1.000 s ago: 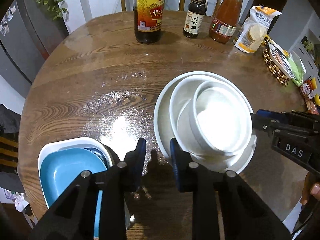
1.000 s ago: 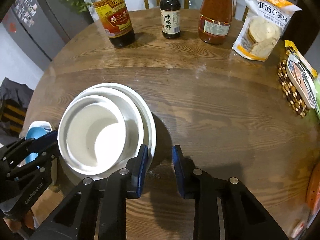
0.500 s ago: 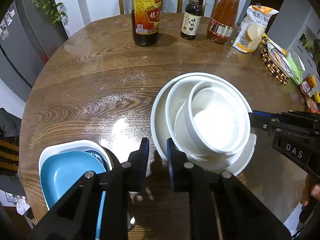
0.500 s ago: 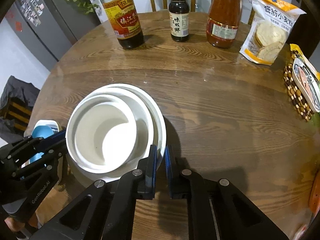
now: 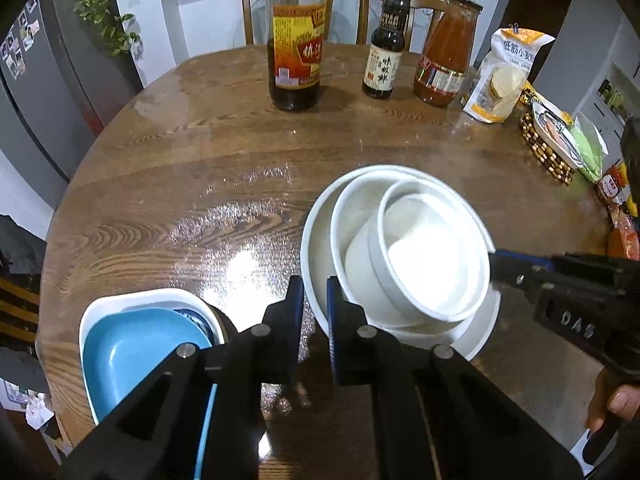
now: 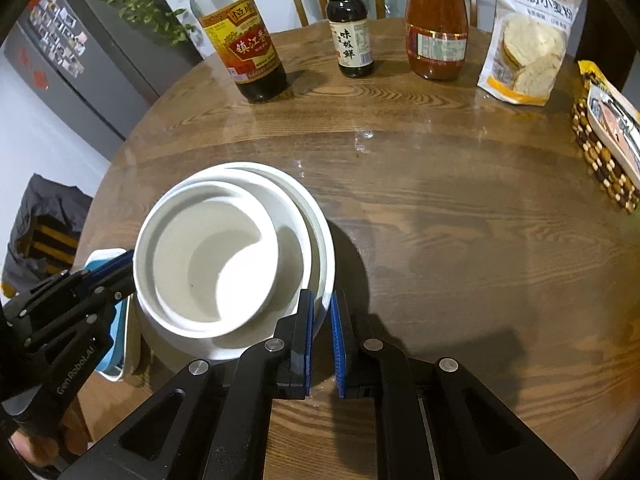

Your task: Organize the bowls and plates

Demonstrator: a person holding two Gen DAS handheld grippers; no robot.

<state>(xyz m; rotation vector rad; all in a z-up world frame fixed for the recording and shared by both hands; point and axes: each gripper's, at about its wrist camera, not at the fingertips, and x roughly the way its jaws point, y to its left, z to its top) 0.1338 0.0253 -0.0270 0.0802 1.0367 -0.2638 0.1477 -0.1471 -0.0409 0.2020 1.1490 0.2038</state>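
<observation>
Both tools, left tool [image 5: 311, 300] and right tool [image 6: 321, 322], pinch opposite rims of the white plate [image 5: 310, 248] carrying two nested bowls [image 5: 436, 248] mid-table; blue dish stack [image 5: 132, 344] beside it unmerged.

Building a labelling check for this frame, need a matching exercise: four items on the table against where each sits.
Things:
1. small white bowl
2. blue dish
3. vinegar bottle
4. flour bag

Places:
a. inside the white square dish
b. nested in the larger white bowl on the plate
c. leftmost of the three bottles at the far side
d. just right of the red sauce jar

Pairs: 1-b, 2-a, 3-c, 4-d
</observation>
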